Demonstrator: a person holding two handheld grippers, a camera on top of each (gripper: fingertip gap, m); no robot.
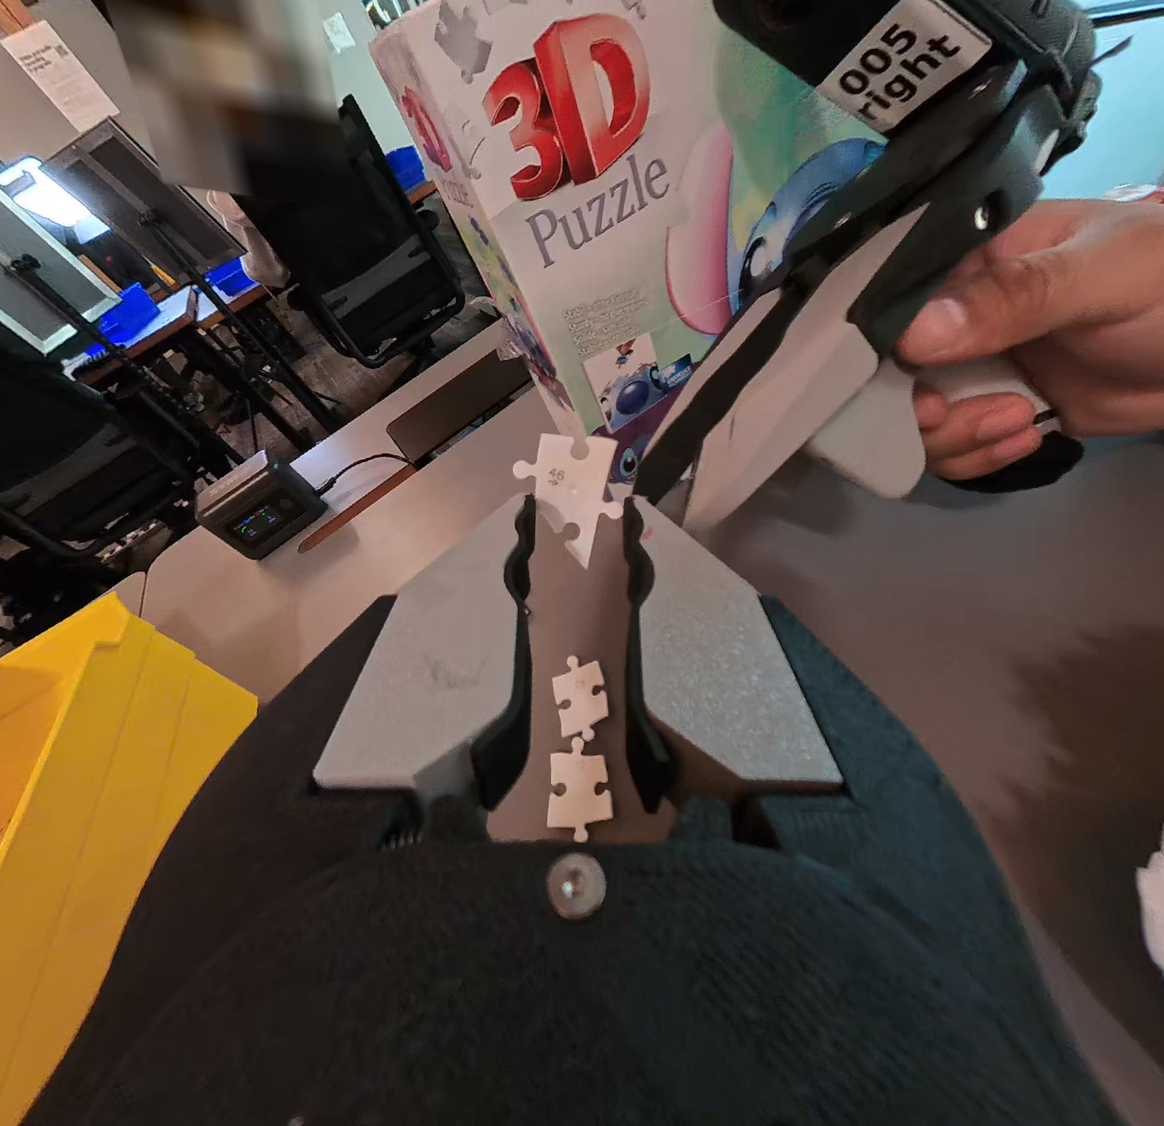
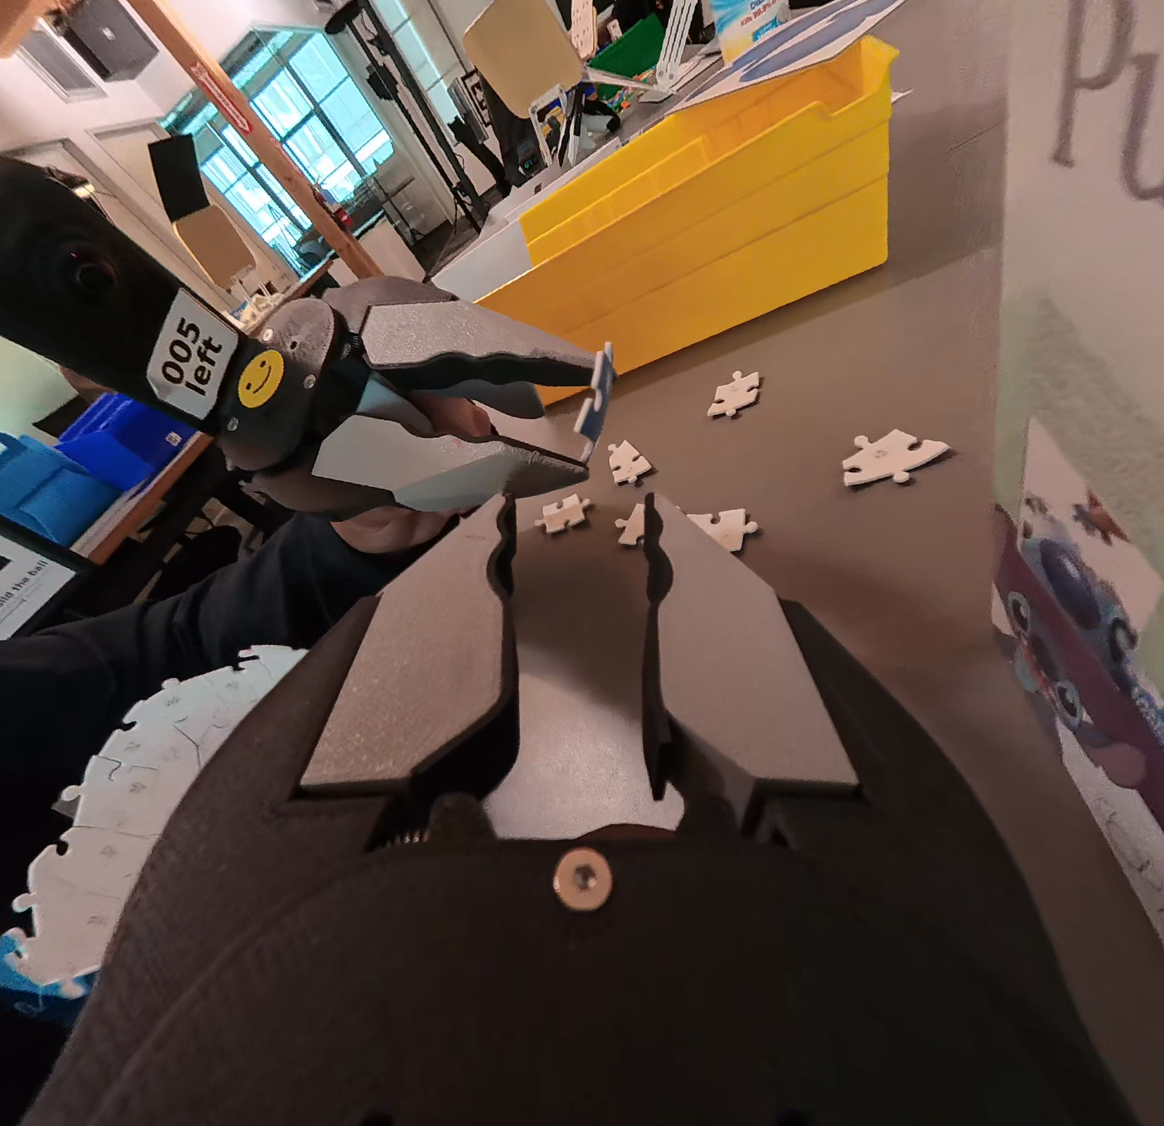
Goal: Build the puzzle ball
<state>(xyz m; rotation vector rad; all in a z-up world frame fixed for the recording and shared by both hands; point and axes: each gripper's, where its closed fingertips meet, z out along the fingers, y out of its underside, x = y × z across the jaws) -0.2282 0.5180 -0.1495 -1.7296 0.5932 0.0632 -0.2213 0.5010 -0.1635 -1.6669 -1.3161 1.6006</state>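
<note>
I hold a white puzzle piece (image 1: 570,497) pinched between the tips of my left hand-held gripper (image 1: 578,516), above the table (image 2: 882,529), my right hand-held gripper (image 2: 579,516) parted and empty beside it; next I should seat it squarely into the half-built ball (image 2: 145,799).

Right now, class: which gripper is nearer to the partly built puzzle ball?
Right. The right gripper extends over the partly built puzzle ball, which lies beside its body; the left gripper is held farther off, its fingers pinching a puzzle piece.

puzzle box (image 2: 1083,403) blurred and cropped, assembled section (image 2: 126,812) half hidden
</note>
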